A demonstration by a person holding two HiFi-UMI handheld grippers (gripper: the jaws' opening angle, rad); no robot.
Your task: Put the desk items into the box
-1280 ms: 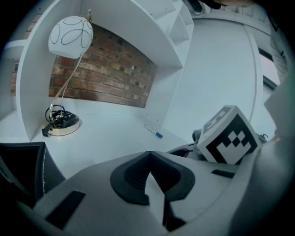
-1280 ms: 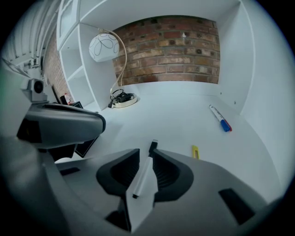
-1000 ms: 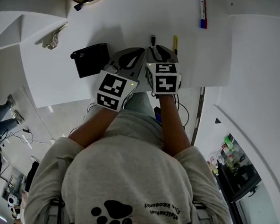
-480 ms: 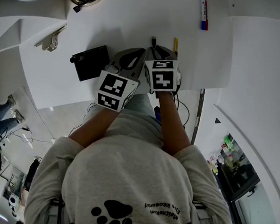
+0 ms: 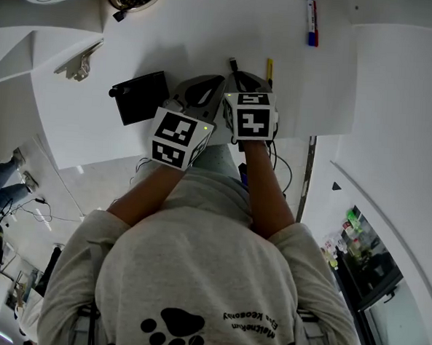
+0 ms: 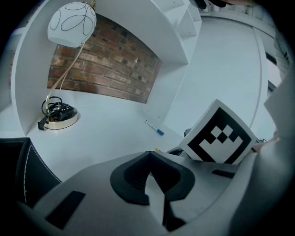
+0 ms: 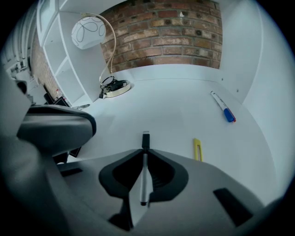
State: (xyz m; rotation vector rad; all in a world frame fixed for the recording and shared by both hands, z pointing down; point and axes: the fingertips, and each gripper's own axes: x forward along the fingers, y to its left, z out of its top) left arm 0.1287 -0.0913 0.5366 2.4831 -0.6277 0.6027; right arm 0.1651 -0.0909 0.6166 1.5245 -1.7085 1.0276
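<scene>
Right gripper view: right gripper (image 7: 145,151) has just been closing and its jaws now stand nearly together on the pen (image 7: 144,177), a slim grey barrel with a black cap. The pen runs lengthwise between the pads, with the cap poking out past the tips at frame centre and resting on the white desk (image 7: 175,106). So the pen is both on the desk and in the grip, not lifted as far as I can see. Left gripper (image 6: 148,156) has its jaws together with nothing between them and sits idle just beside the right one. Handling guess: the pen is light and stiff with a smooth round barrel, so weight is no issue but slip is. Gripped along its axis it shouldn't pivot, but it could slide out nose-first if the gripper tips down further. I'd keep the squeeze firm and tilt it more level before carrying. A crosswise hold at mid-barrel would be the safer alternative. Not fragile, and the cap may be the weak point, so don't pull on it. The black box (image 5: 139,95) sits left of both grippers in the head view, near them and probably the target. Also on the desk are a yellow item (image 7: 197,150) just right of the pen and a blue-red marker (image 7: 224,110) in the upper right, well apart.
</scene>
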